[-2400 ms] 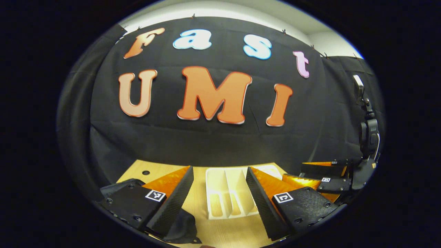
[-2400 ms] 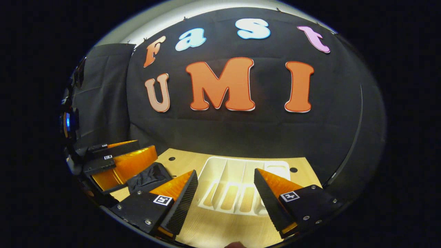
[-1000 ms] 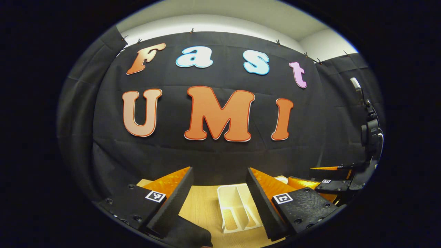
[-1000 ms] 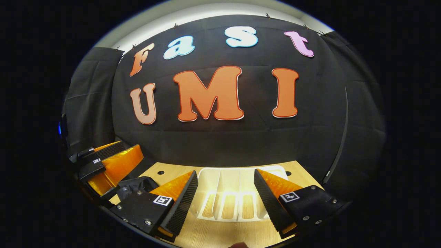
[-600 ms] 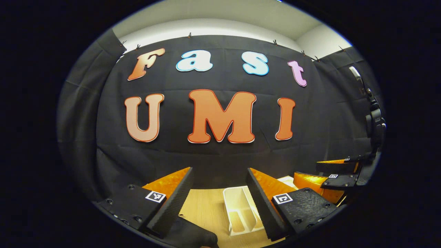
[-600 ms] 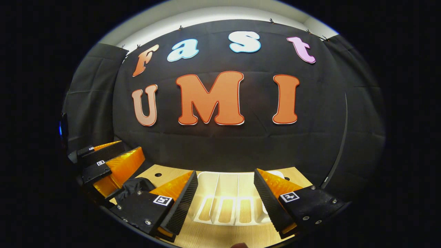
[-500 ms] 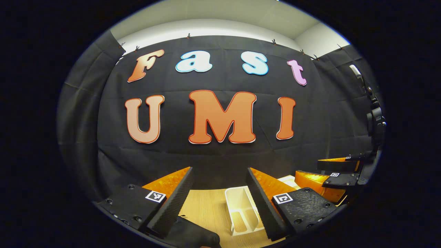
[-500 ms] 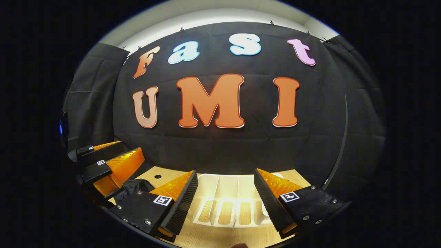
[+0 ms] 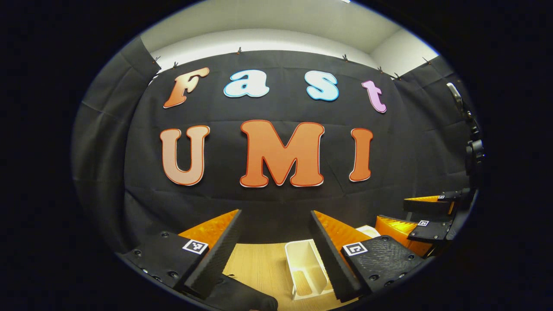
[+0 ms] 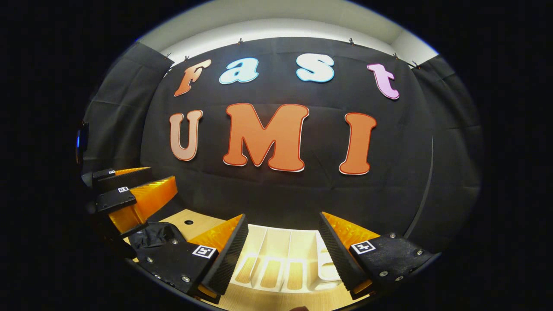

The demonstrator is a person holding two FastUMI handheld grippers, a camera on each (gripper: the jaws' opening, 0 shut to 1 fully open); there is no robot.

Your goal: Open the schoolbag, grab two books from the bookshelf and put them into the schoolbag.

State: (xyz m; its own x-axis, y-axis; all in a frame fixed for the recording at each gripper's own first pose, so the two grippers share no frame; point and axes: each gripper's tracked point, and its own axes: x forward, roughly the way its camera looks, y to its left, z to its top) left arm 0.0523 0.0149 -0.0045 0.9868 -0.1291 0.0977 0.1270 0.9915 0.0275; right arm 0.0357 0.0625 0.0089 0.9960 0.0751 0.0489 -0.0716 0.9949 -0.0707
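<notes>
– Where are your grippers?

– Your left gripper [image 9: 275,216] hangs above the wooden table [image 9: 257,268], fingers spread wide, empty. Your right gripper [image 10: 283,218] likewise, over the white bookshelf [image 10: 276,255].

– And the schoolbag?

– Its black fabric [image 10: 153,235] lies on the table left of the bookshelf, under your left gripper.

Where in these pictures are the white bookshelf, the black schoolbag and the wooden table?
bookshelf [image 10: 276,248], right gripper view, on a white divider.
schoolbag [image 10: 151,235], right gripper view, on its black fabric.
table [image 9: 259,268], left gripper view, on bare wood.
</notes>
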